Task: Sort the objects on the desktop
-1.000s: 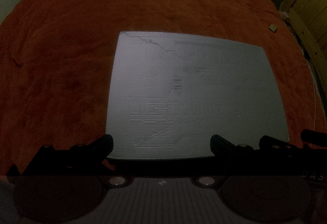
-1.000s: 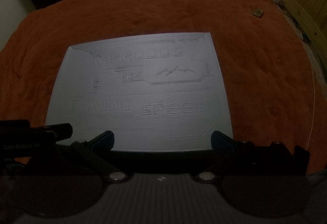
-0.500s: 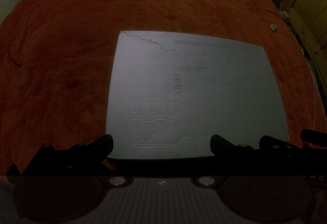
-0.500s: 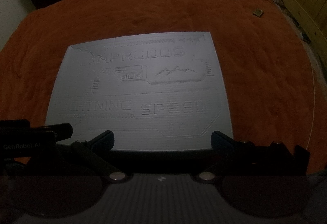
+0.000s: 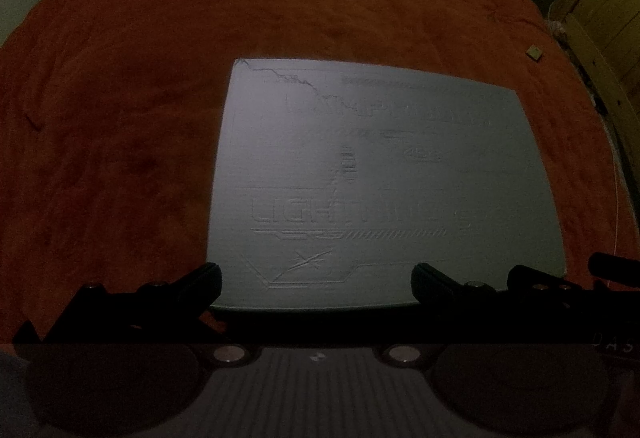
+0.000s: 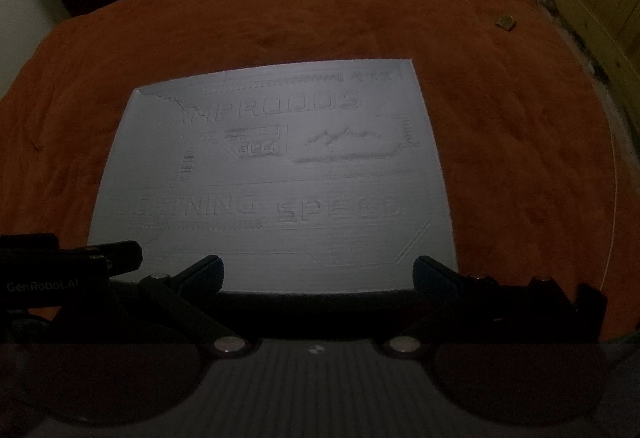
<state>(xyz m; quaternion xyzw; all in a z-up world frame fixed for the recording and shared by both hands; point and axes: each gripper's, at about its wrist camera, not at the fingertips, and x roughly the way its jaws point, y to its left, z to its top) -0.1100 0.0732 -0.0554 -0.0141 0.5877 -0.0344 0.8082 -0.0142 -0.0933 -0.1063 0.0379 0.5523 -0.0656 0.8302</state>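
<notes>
A grey mat lies flat on an orange blanket, its embossed lettering faint in the dim light — "LIGHT" can be read along the lower band, the rest too blurred to tell. The left gripper hangs at the mat's near edge with its two dark fingers spread wide and nothing between them. Part of the right gripper shows just beside it at the lower right. Far off near the blanket's right border sits a small tan square object — well apart from the mat. Wooden furniture stands beyond.
</notes>
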